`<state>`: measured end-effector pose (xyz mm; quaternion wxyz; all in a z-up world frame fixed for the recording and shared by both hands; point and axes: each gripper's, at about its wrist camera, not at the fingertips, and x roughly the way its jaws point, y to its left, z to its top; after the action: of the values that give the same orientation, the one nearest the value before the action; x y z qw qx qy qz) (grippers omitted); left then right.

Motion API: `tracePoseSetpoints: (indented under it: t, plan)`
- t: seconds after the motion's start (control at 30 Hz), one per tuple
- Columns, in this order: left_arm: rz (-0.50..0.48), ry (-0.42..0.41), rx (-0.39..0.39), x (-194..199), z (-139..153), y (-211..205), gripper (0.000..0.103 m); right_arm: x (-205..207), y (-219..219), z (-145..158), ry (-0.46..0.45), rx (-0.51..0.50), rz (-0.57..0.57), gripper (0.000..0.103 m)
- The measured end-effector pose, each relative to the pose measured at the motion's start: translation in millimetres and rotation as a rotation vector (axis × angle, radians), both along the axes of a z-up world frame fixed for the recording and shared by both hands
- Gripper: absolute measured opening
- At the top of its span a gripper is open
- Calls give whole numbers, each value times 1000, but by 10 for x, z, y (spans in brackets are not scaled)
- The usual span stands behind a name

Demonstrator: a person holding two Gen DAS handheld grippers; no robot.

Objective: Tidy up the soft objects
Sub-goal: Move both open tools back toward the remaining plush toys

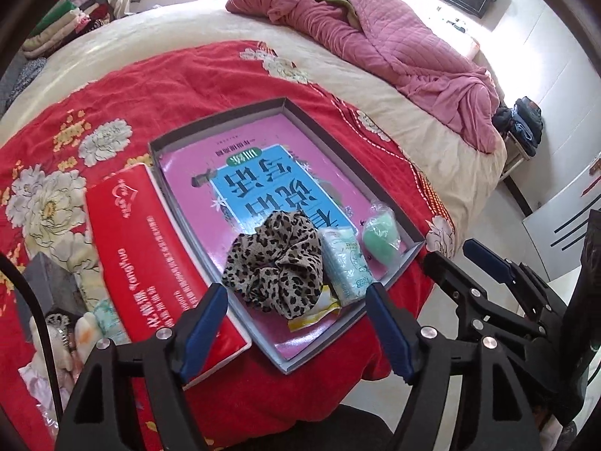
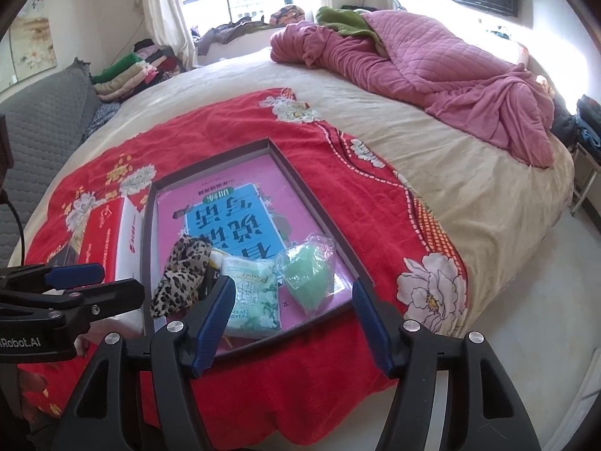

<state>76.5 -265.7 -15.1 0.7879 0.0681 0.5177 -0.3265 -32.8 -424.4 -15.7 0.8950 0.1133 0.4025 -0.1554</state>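
A shallow grey box (image 1: 210, 122) (image 2: 319, 203) with a pink and blue book inside lies on the red floral blanket. At its near end lie a leopard-print scrunchie (image 1: 278, 263) (image 2: 180, 274), a pale green tissue pack (image 1: 345, 263) (image 2: 251, 300) and a green sponge in clear wrap (image 1: 381, 238) (image 2: 306, 274). A yellow wrapper (image 1: 311, 314) peeks from under the scrunchie. My left gripper (image 1: 296, 323) is open and empty just in front of the scrunchie. My right gripper (image 2: 291, 315) is open and empty, above the box's near edge by the tissue pack.
A red box lid (image 1: 150, 255) (image 2: 101, 229) lies left of the grey box. A plush toy (image 1: 71, 338) and a grey box (image 1: 49, 282) sit at the left. A pink quilt (image 2: 432, 71) is piled at the bed's far side. Folded clothes (image 2: 127, 71) are stacked far left. The bed edge and floor are to the right.
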Motion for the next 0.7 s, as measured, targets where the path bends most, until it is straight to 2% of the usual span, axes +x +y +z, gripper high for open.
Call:
tracePoseSetpoints:
  t: [0.13,0.27,0.7]
  plan:
    - [8,-11,-10,-26,81,79,77,-28,46,91,-20,0,-5,71]
    - [21,-36,-12,-67,174,170,82,-56,115,184,-38,-5,-1,72]
    - [76,-83,-30,-196,420,567,83,-112,423,482,-87,-47,42,72]
